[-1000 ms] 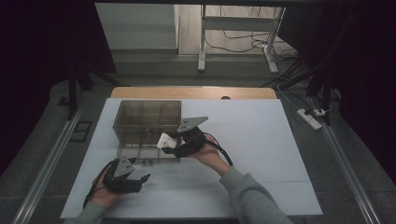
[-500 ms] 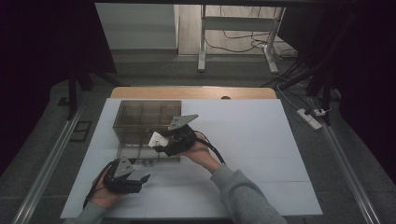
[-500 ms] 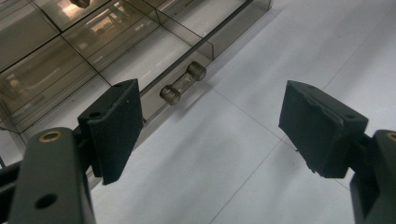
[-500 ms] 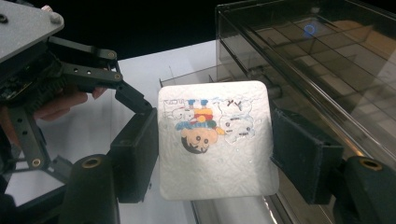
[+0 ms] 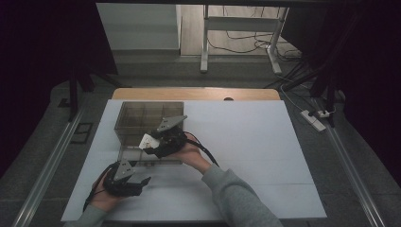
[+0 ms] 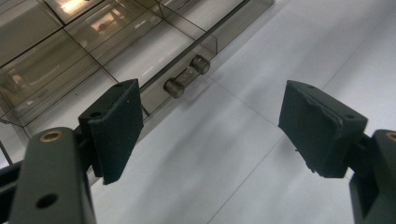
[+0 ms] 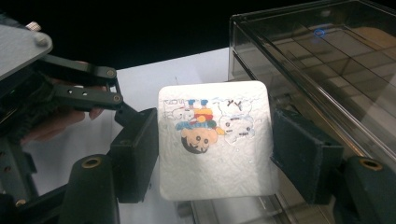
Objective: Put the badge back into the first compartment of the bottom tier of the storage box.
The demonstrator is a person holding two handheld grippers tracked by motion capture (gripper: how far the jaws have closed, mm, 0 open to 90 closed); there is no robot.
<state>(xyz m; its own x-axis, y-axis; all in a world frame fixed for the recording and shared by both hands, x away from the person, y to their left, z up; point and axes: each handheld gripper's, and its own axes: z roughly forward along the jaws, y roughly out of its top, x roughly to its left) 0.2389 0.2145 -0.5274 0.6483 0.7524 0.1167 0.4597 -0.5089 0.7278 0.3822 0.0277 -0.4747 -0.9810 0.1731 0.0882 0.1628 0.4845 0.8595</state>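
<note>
A smoky clear compartment box (image 5: 142, 118) stands at the table's back left, with a pulled-out drawer (image 5: 142, 155) at its front. My right gripper (image 5: 150, 144) hovers over that front edge, shut on a white square packet (image 5: 147, 140) printed with a cartoon figure. In the right gripper view the packet (image 7: 215, 158) sits between both pads, and the box (image 7: 322, 56) lies just beyond to the right. My left gripper (image 5: 137, 180) rests low near the front left, open and holding nothing. Its view (image 6: 210, 130) looks at the drawer's clear bar handle (image 6: 187, 77).
White sheet covers the table (image 5: 255, 142), with free room to the right of the box. The wooden table edge (image 5: 198, 93) shows at the back. A metal rail (image 5: 45, 170) runs along the left side, and a power strip (image 5: 314, 119) lies on the floor at right.
My right gripper has carried the packet leftward and slightly nearer, to above the box's front edge. The left gripper has stayed put.
</note>
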